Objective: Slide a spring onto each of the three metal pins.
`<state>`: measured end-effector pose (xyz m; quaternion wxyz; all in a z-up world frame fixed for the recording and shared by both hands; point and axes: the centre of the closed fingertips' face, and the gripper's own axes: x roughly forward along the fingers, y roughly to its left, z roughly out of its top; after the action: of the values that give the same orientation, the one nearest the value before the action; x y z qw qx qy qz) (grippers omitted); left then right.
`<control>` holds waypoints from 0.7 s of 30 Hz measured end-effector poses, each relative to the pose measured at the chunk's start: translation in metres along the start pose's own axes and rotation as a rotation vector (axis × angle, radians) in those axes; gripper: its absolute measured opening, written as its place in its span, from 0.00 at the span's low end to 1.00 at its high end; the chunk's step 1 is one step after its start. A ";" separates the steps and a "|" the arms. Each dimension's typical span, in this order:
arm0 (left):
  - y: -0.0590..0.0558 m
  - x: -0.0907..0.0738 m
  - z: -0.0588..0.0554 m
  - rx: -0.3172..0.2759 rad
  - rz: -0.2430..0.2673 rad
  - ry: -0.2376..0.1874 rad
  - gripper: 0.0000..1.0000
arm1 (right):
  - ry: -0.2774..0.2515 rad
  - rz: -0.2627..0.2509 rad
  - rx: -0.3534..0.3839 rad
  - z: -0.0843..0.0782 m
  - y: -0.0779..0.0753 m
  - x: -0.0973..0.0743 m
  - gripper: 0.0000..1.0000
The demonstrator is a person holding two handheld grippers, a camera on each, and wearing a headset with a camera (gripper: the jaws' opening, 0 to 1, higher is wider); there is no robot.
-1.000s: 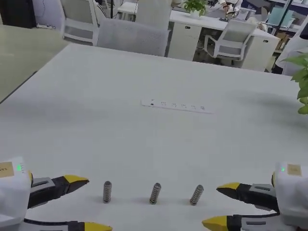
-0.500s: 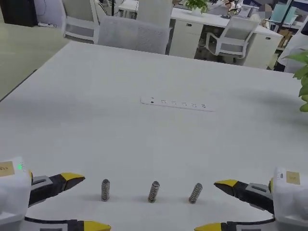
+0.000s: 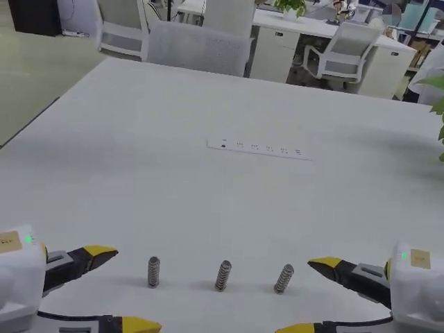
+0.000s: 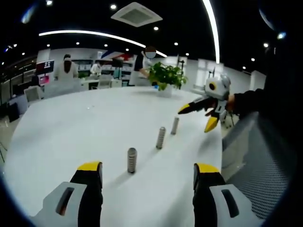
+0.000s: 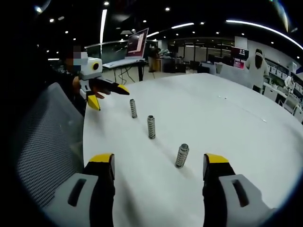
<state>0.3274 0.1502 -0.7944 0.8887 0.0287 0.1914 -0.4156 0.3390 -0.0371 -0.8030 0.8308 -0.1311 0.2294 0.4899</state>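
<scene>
Left gripper (image 4: 147,166) and right gripper (image 5: 158,158) sat either side of the row, both holding nothing

Three springs stand upright in a line near the front edge of the white surface (image 3: 208,201): left spring (image 3: 154,272), middle spring (image 3: 223,275), right spring (image 3: 284,279), each apart from the next; left gripper's jaws are spread wide just left of the row; right gripper's jaws are spread too, just right of it; neither touches a spring; a power strip (image 3: 258,148) lies further back, mid-surface.
</scene>
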 end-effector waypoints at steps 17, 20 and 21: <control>0.000 0.010 -0.002 -0.011 -0.033 -0.002 0.76 | 0.015 -0.021 0.011 -0.003 -0.003 0.001 0.77; 0.000 0.011 -0.002 -0.010 -0.040 -0.005 0.76 | 0.018 -0.025 0.009 -0.002 -0.002 0.000 0.77; 0.000 0.011 -0.002 -0.009 -0.042 -0.006 0.76 | 0.017 -0.026 0.010 -0.001 -0.002 0.000 0.77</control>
<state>0.3331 0.1424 -0.8002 0.8805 0.0193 0.1911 -0.4333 0.3404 -0.0383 -0.8040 0.8357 -0.1342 0.2371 0.4768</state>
